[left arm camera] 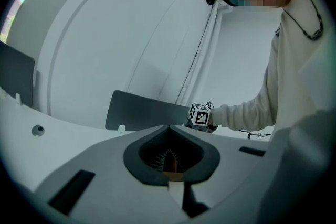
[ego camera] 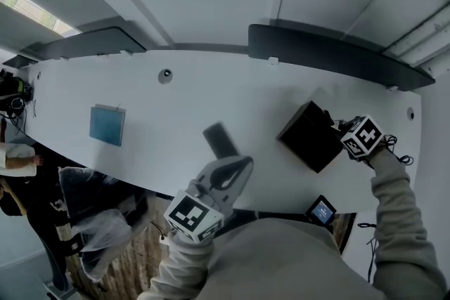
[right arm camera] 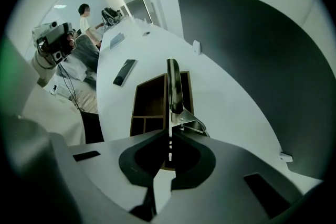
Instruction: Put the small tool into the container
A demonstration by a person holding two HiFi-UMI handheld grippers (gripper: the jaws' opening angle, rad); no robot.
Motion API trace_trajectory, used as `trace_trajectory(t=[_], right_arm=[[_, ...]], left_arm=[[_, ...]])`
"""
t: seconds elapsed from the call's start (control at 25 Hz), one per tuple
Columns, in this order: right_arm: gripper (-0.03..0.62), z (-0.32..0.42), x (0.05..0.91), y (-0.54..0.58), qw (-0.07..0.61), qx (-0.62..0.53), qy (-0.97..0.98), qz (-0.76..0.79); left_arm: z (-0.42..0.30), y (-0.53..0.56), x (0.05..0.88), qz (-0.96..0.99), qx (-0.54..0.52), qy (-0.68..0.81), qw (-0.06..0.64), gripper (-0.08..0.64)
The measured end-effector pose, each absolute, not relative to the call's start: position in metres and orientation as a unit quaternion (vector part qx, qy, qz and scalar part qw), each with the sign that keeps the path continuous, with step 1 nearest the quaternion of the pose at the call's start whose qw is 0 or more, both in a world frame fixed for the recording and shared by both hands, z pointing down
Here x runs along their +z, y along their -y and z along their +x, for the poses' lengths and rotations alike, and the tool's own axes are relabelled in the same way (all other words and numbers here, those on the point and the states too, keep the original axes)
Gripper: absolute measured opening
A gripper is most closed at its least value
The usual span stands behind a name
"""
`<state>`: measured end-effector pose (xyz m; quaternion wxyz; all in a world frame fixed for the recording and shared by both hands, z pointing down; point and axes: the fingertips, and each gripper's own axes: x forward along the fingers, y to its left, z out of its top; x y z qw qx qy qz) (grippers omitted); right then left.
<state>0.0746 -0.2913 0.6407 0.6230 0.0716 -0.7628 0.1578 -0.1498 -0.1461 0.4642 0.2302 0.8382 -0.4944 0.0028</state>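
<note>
Right gripper (right arm camera: pixel 169 135) clamps a slim metal tool (right arm camera: pixel 174 86), perhaps a peeler, pointing steeply down over the compartmented container (right arm camera: pixel 152 97) at the worktop's (right arm camera: pixel 226 97) right end.

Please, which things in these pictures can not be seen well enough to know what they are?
- Tool: head view, hidden behind the right claw.
- Container: head view, its inside is too dark; right gripper view, the claw covers its near end.
- Blue item: head view, too small to identify.
- Grey bar: head view, blurred.

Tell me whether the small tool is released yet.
Not released: the right gripper is shut on the small tool, held over the container.
</note>
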Motion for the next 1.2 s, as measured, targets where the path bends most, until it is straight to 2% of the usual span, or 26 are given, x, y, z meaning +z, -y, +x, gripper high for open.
trace_trajectory(t=[0.16,0.36,1.2], right_arm=[[0.022,0.067,0.648,0.290,0.664,0.151,0.731,0.038],[0.023,0.059,0.654,0.287,0.681,0.138,0.718,0.020],[0.026,0.054,0.644,0.292,0.641,0.133,0.754,0.053]], left_arm=[[-0.159,0.141,0.461,0.830,-0.002,0.508,0.228,0.003],[-0.171,0.129,0.459,0.823,-0.008,0.521,0.227,0.003],[-0.174,0.124,0.451,0.825,-0.018,0.516,0.230,0.002]])
